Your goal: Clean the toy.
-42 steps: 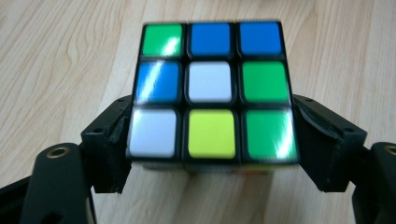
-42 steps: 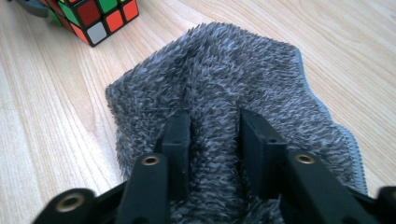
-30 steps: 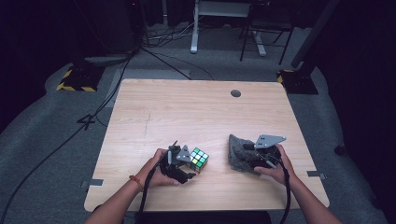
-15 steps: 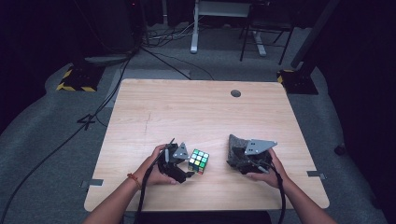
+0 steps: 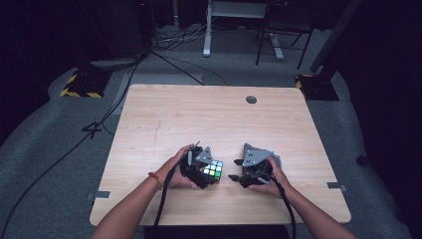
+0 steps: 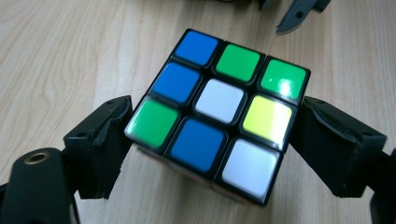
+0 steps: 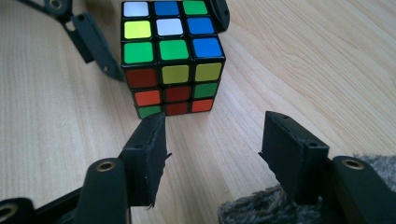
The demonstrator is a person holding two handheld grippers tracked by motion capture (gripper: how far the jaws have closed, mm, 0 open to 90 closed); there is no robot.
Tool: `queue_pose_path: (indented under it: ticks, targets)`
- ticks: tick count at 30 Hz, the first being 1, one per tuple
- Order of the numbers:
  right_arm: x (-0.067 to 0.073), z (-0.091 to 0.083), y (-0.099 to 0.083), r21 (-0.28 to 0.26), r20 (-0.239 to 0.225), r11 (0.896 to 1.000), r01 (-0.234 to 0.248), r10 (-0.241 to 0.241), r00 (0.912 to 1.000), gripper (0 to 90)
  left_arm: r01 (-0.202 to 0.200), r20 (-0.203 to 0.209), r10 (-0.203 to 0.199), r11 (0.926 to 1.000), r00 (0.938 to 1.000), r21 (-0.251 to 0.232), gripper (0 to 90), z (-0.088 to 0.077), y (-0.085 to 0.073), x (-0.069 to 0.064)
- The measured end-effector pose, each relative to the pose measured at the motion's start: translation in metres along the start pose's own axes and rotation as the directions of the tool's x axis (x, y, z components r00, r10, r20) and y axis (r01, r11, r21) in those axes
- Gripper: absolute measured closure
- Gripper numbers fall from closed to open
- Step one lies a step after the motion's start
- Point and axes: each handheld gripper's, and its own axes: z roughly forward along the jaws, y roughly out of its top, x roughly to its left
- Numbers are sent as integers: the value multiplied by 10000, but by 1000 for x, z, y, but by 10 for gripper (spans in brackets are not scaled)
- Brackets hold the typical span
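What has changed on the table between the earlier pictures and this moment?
The right gripper moved left across the table, off the grey fuzzy cloth and toward the cube; its jaws have just been opening, with nothing between them. The left gripper opened wider around the cube, its jaws now at two opposite sides. The cube stayed in its place.

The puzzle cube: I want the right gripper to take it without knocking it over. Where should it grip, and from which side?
Grip the puzzle cube on two opposite flat side faces, at mid-height, coming in level from the right gripper, whose open jaws already face it. It sits flat on the table, so its vertical faces are parallel. The left gripper brackets the other pair, probably leaving the approach clear.
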Motion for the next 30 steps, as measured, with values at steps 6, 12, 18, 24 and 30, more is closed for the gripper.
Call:
queue_pose_path:
  ticks: [6,12,18,24,30]
  targets:
    - [1,8,4,72,-59,9999,127,-127,9999,424,17,235,-15,10000,9997,-74,278,-1,0,-1]
    - [-1,9,5,78,-72,9996,267,-267,9996,432,-67,223,68,10000,9997,-41,296,-2,-2,-3]
    - [-4,14,4,274,-93,9994,221,-219,9997,437,-164,185,166,9998,9997,-87,305,0,-4,-3]
    - [-5,13,5,164,0,9996,245,-245,9997,444,-57,245,63,9997,9997,-230,308,0,-4,-3]
    - [-2,6,7,-361,-78,9990,247,-250,9997,456,115,235,-105,9991,9997,-406,293,-1,-5,-3]
